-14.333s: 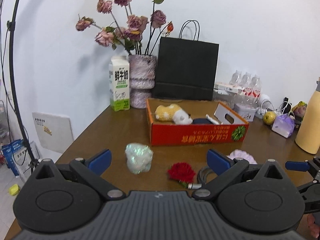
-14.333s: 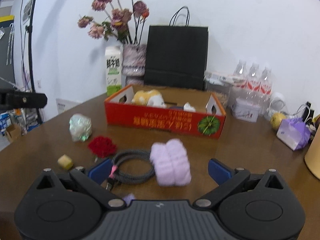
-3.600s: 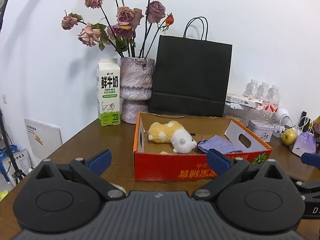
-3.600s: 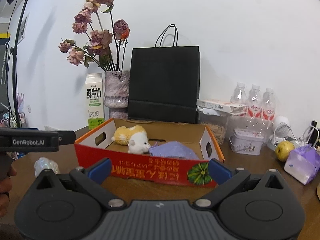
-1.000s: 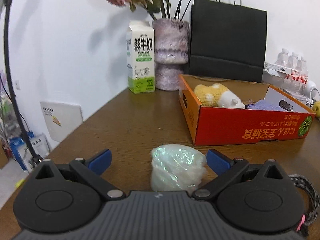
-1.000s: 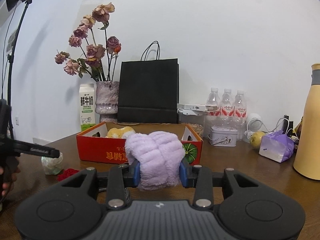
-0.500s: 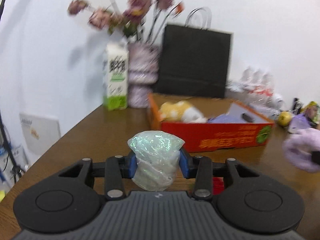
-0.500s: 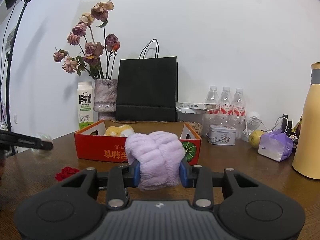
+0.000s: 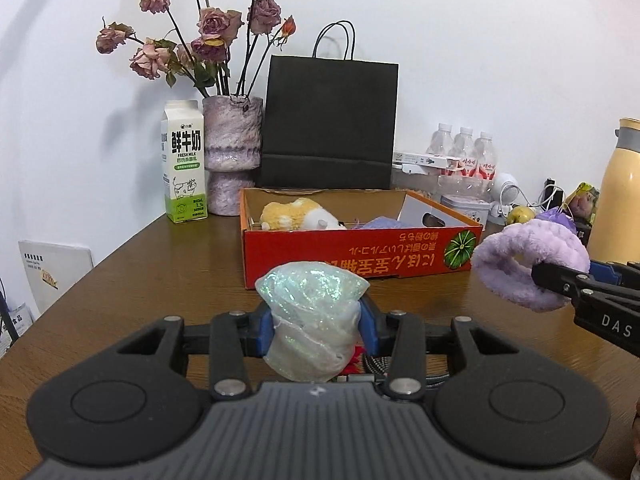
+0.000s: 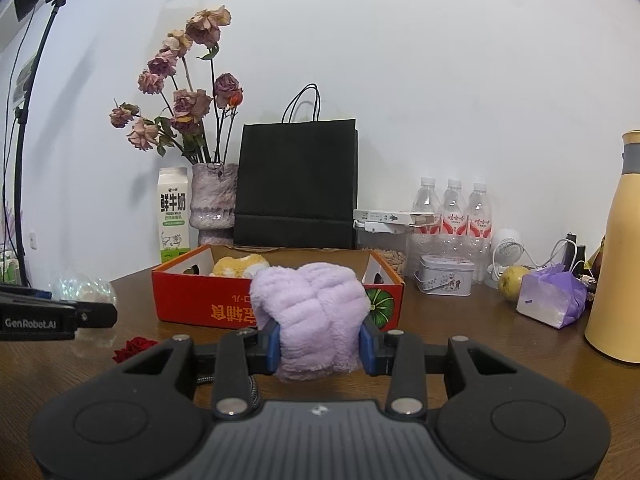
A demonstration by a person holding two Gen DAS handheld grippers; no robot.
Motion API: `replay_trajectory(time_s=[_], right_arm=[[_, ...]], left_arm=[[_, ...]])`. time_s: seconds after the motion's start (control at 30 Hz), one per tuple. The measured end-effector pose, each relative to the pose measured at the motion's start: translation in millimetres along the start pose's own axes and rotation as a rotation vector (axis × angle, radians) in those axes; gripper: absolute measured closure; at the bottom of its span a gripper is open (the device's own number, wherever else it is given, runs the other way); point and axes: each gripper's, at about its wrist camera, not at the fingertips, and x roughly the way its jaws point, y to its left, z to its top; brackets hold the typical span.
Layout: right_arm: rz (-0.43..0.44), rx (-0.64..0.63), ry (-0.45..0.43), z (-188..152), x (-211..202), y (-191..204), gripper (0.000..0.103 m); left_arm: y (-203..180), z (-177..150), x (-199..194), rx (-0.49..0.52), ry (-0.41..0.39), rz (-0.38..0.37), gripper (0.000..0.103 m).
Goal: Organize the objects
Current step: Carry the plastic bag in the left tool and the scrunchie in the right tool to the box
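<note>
My left gripper (image 9: 316, 330) is shut on an iridescent crumpled bag (image 9: 312, 320) and holds it above the table, in front of the red cardboard box (image 9: 360, 250). My right gripper (image 10: 318, 346) is shut on a fluffy purple band (image 10: 312, 312), held up before the same box (image 10: 224, 306). The band also shows in the left wrist view (image 9: 528, 264), at the right. The box holds a yellow-and-white plush toy (image 9: 298, 219) and a purple cloth (image 9: 378, 223). A red fabric rose (image 10: 134, 348) lies on the table by a braided cable (image 9: 374, 364).
Behind the box stand a milk carton (image 9: 184, 178), a vase of dried roses (image 9: 232, 160) and a black paper bag (image 9: 330, 124). At the right are water bottles (image 10: 454, 208), a tin (image 10: 446, 278), a yellow fruit (image 10: 512, 282), a purple packet (image 10: 554, 300) and a yellow flask (image 10: 622, 256).
My left gripper has lifted the iridescent bag a little and steadied. The right gripper with the purple band has moved closer to the box.
</note>
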Motion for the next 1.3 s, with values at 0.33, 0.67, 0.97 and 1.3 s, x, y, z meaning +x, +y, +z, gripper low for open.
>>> replay_trajectory(time_s=[0.33, 0.67, 0.97, 1.3], right_arm=[[0.003, -0.006, -0.008, 1, -2, 3, 0.067], [0.021, 0.013, -0.026, 6, -6, 6, 0.067], [0.046, 0.036, -0.015, 18, -1, 4, 0.067], [0.065, 0.021, -0.024, 37, 16, 6, 0.067]], left_arm=[[-4, -1, -1, -0.007, 0.001, 0.007, 0.061], [-15, 0, -1, -0.040, 0.003, 0.004, 0.061], [-15, 14, 6, -0.057, 0.020, 0.021, 0.061], [-19, 34, 18, -0.055, 0.002, 0.036, 0.061]])
